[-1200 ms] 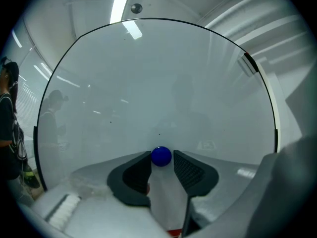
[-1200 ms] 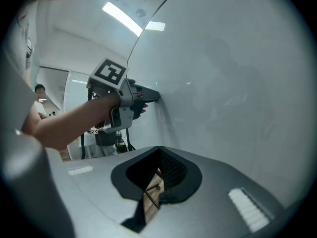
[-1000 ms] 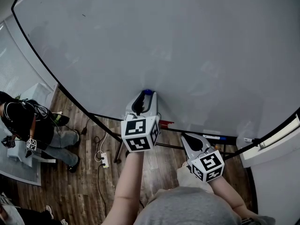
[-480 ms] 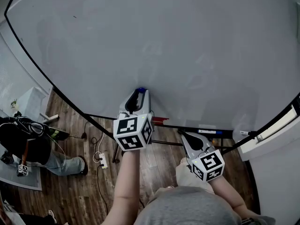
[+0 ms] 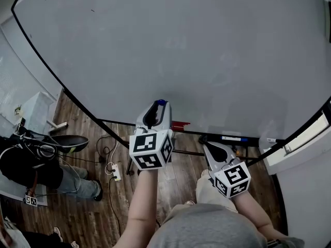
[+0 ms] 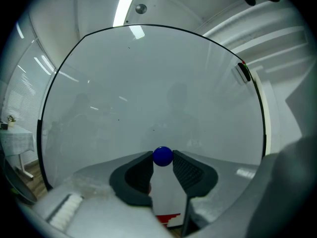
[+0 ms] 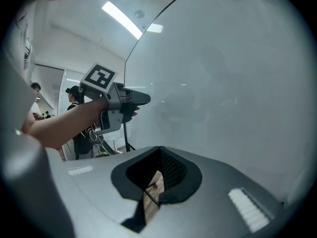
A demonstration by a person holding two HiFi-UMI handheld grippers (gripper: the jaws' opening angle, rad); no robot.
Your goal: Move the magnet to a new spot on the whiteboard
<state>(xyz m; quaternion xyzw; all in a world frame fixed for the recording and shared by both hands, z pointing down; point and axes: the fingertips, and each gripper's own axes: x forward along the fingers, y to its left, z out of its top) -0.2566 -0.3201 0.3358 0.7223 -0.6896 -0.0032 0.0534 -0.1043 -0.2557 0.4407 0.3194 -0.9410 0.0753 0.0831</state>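
A small blue ball magnet (image 6: 162,155) sits low on the whiteboard (image 6: 148,83), just above its bottom edge. My left gripper (image 6: 162,158) points straight at the board, and both of its pads press on the magnet's sides. In the head view the magnet (image 5: 161,102) shows as a blue dot at the tips of the left gripper (image 5: 161,106). My right gripper (image 5: 208,145) hangs lower and to the right, below the board's edge, its jaws together with nothing between them. The right gripper view shows those jaws (image 7: 159,151) closed, with the left gripper (image 7: 141,99) against the board (image 7: 237,83).
A marker tray runs along the board's bottom edge with a blue-capped marker (image 5: 232,138) and a red eraser (image 5: 180,124). A person (image 5: 31,161) crouches on the wood floor at lower left. A power strip (image 5: 116,173) and cables lie near the board's stand.
The left gripper stays at the magnet low on the board. The right gripper has barely moved. The person at lower left has shifted position on the floor.
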